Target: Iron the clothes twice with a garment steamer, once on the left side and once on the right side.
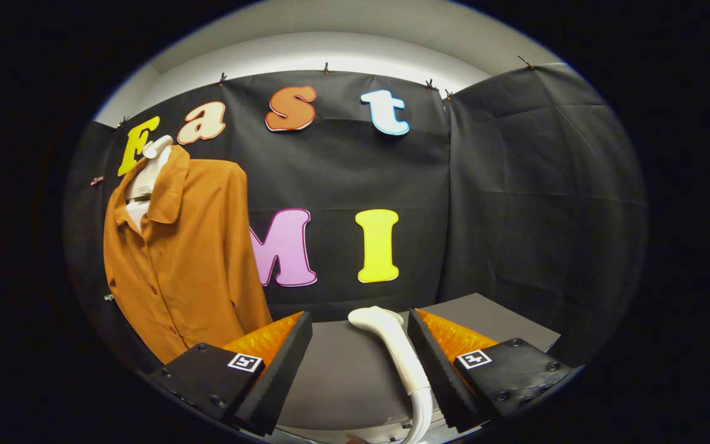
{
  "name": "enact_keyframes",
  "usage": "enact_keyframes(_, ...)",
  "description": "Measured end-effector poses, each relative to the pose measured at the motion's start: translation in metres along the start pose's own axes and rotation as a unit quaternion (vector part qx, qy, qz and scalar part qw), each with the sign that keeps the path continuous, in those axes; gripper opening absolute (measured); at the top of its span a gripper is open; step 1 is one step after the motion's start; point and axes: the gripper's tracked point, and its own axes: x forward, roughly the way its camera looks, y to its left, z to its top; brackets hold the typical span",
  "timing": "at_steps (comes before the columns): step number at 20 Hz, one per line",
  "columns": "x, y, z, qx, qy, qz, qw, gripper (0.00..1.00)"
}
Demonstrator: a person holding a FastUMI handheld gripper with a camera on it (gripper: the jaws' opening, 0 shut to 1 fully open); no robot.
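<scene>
Claw (360,330) spread wide, fingers well apart, clamped on nothing. Garment steamer (392,348) lying on the grey bench (342,370) in the gap between the fingers, much nearer the right finger (438,361) and just beside its inner face; contact there impossible to judge. Rounded cream head of the steamer pointing away toward the booth wall, level with the fingertips; slim handle running back toward the camera along the right finger, then curving into a paler hose or cord end at the near rim of the bench. Left finger (281,364) well apart from the steamer, with bare bench surface between.

Rust-orange shirt (188,259) hanging on a white mannequin torso (142,185), beyond and to the left of the left finger, well apart from the steamer. Collar open, white neck stump showing above it, row of buttons running down the front. Lower hem dropping behind the left finger's housing. Shirt hanging fairly straight, turned slightly so the front faces toward the bench. Black cloth wall (515,203) behind shirt and bench, pinned along its top by small clips, pale ceiling above.
</scene>
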Motion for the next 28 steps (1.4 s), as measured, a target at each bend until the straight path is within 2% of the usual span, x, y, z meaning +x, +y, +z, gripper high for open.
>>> enact_keyframes(8, 0.082, -0.032, -0.054, 0.012, 0.113, 0.007, 0.993, 0.99)
enact_keyframes(13, 0.105, -0.046, -0.104, 0.015, 0.213, 0.012, 0.977, 0.97)
enact_keyframes(18, 0.112, -0.053, -0.129, 0.016, 0.264, 0.003, 0.965, 0.95)
enact_keyframes(20, 0.11, -0.056, -0.137, 0.014, 0.28, -0.003, 0.96, 0.87)
enact_keyframes(21, 0.109, -0.054, -0.142, 0.015, 0.29, -0.001, 0.957, 0.77)
enact_keyframes(23, 0.111, -0.054, -0.144, 0.016, 0.289, 0.001, 0.957, 0.5)
enact_keyframes(24, 0.11, -0.054, -0.142, 0.016, 0.288, 0.004, 0.957, 0.5)
enact_keyframes(27, 0.107, -0.059, -0.13, 0.03, 0.263, 0.002, 0.964, 0.41)
enact_keyframes(28, 0.105, -0.062, -0.125, 0.032, 0.253, -0.001, 0.967, 0.41)
